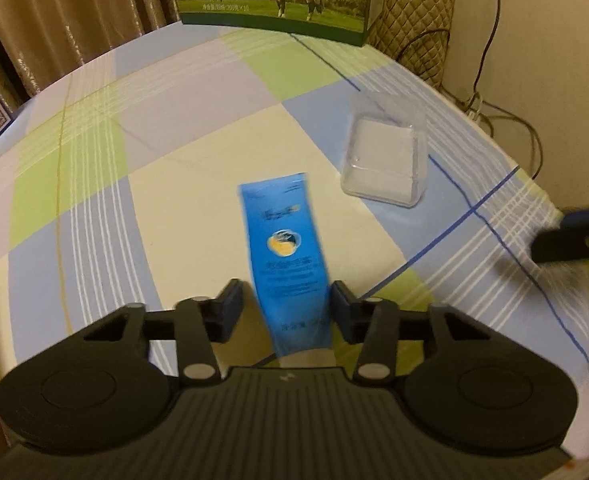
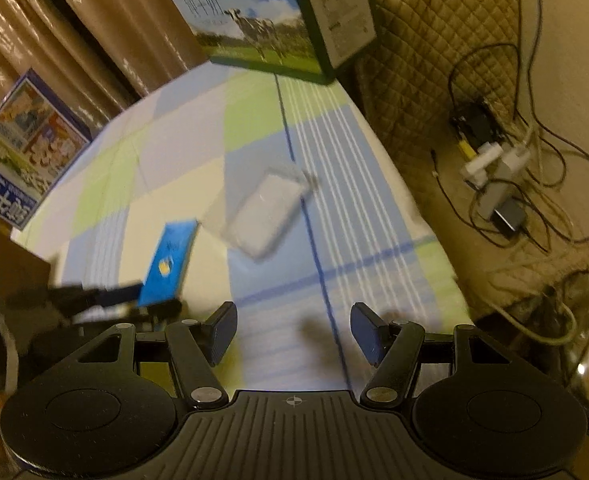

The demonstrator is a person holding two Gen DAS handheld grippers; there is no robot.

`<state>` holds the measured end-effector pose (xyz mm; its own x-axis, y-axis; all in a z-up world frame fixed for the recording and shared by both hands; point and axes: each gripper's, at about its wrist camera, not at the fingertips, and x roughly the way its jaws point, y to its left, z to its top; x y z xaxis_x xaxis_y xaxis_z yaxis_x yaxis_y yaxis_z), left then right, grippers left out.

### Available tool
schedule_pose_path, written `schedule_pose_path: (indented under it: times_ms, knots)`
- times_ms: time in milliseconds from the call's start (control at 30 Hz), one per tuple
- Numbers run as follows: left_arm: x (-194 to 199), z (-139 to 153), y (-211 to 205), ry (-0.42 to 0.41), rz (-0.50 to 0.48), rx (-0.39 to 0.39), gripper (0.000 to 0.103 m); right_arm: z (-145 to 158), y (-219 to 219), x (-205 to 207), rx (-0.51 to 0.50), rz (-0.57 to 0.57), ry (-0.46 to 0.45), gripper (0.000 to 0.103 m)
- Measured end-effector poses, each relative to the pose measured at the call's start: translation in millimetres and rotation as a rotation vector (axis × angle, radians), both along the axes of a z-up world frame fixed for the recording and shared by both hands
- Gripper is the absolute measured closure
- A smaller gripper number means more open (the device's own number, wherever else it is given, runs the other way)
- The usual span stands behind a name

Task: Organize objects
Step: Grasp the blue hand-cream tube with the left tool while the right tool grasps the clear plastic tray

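- Left gripper [image 1: 284, 300] straddles the blue tube [image 1: 284, 248], jaws narrow; the right pad touches, the left pad stands just off.
- Tube lies mid-tabletop, its long axis running straight away from the gripper, toward the clear box [image 1: 384, 160].
- Right gripper [image 2: 292, 332] half-open, empty, farther off.

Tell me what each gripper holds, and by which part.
Nothing is gripped. The left gripper straddles the blue tube near its cap end, with a gap beside one pad. The right gripper is empty.
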<state>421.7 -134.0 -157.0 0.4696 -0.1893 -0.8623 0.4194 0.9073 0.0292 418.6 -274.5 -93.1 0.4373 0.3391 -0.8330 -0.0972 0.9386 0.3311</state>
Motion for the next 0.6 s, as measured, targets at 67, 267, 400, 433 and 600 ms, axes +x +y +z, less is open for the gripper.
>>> schedule_pose_path:
  times_ms: [67,267,400,433,600]
  knots:
    - [0,1,5,-0.01,0.031,-0.007,0.067,-1,7,11,0.015,-0.003,-0.009,0.043]
    - [3,2,38,-0.032,0.157,0.014,0.067,-12,32,44,0.03,-0.008,-0.011,0.043]
    - [7,4,69,-0.026,0.256,0.02,0.067,-22,44,67,0.017,-0.044,0.016,0.043]
    - [7,4,77,-0.024,0.275,0.019,0.067,-25,46,74,0.024,-0.061,0.023,0.043]
    - [1,7,108,-0.017,0.362,0.018,0.067,-28,58,100,0.006,-0.102,0.028,0.043]
